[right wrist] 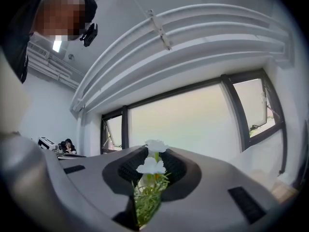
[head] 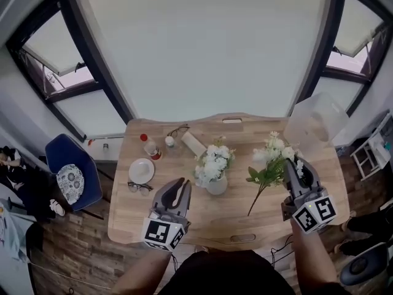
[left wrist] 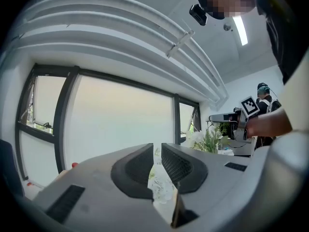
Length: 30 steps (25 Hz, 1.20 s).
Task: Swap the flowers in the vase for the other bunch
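Observation:
A small pale vase (head: 217, 185) stands mid-table on the wooden table (head: 209, 223) and holds a bunch of white flowers (head: 213, 161). My left gripper (head: 182, 183) sits just left of the vase, level, jaws shut with nothing between them (left wrist: 155, 151); the vase flowers (left wrist: 161, 187) show past the narrow slit. My right gripper (head: 295, 166) hovers at the table's right, shut on a second bunch of white flowers (head: 270, 160) with green leaves, whose stem hangs toward the table. In the right gripper view the blooms (right wrist: 151, 166) stick up between the jaws (right wrist: 153, 153).
On the table's left are a red-capped bottle (head: 149, 145), a white plate (head: 141, 170) and glasses (head: 140, 188). A white roll (head: 194, 144) and more glasses (head: 178, 129) lie behind the vase. A clear plastic bin (head: 316, 125) stands back right, a blue chair (head: 70, 171) at left.

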Available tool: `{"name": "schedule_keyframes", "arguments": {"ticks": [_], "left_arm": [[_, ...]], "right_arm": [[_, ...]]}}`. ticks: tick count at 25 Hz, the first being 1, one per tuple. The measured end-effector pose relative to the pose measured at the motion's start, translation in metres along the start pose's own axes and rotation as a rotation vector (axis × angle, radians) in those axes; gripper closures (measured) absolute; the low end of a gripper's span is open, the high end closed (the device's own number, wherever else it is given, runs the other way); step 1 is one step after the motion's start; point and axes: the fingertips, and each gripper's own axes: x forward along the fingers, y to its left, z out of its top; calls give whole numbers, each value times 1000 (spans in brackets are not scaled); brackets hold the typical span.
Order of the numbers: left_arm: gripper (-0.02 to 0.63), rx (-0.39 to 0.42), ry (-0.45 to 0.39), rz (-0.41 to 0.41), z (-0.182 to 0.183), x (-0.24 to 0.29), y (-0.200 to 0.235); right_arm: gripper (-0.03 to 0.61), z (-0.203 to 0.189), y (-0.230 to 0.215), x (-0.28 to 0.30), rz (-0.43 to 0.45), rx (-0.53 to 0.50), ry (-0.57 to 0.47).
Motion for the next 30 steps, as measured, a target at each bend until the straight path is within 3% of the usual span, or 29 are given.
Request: {"name": "schedule_keyframes", "arguments": {"ticks": [13, 22, 30], "left_arm": [[560, -6, 39, -66, -16, 22, -11], [472, -16, 66, -149, -32, 39, -26], [449, -30, 106, -188, -49, 52, -30]], "right_arm": [[491, 3, -2, -2, 7, 12, -31], [491, -2, -8, 6, 1, 22, -23], [491, -12, -17, 11, -19, 40, -8]]}}
